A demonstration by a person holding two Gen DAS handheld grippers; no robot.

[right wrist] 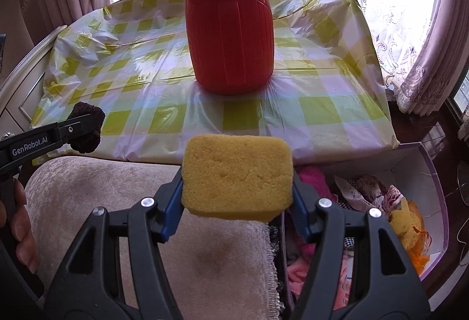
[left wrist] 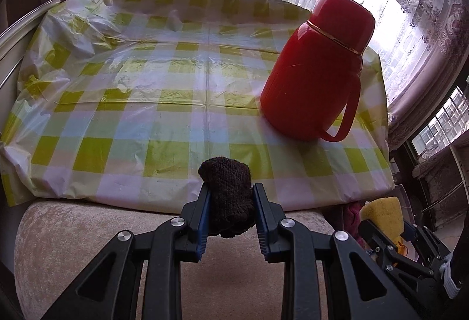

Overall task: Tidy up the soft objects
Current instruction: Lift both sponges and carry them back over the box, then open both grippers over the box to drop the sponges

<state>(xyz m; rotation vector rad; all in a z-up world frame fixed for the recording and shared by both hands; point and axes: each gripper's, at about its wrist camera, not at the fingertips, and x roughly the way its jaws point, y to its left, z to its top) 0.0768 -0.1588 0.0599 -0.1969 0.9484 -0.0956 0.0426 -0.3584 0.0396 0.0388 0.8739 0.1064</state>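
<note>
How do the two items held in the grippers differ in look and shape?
The yellow sponge is a pale, porous rectangular block; the dark knit bundle is brown, woolly and rolled into a lump. The sponge spreads wider than the right gripper; the bundle sits narrow inside the left gripper. Both are soft, clamped and held off the table.

A flask (right wrist: 230, 35) stands upright on the table (right wrist: 322, 103), upper centre of the right wrist frame. In front of the table lies a cushion (right wrist: 117, 188). A sponge (right wrist: 237, 180) sits between fingers (right wrist: 171, 214) at centre; a knit roll (right wrist: 88, 126) is held at left. A box (right wrist: 433, 188) of fabrics sits lower right, beside the cushion.
</note>
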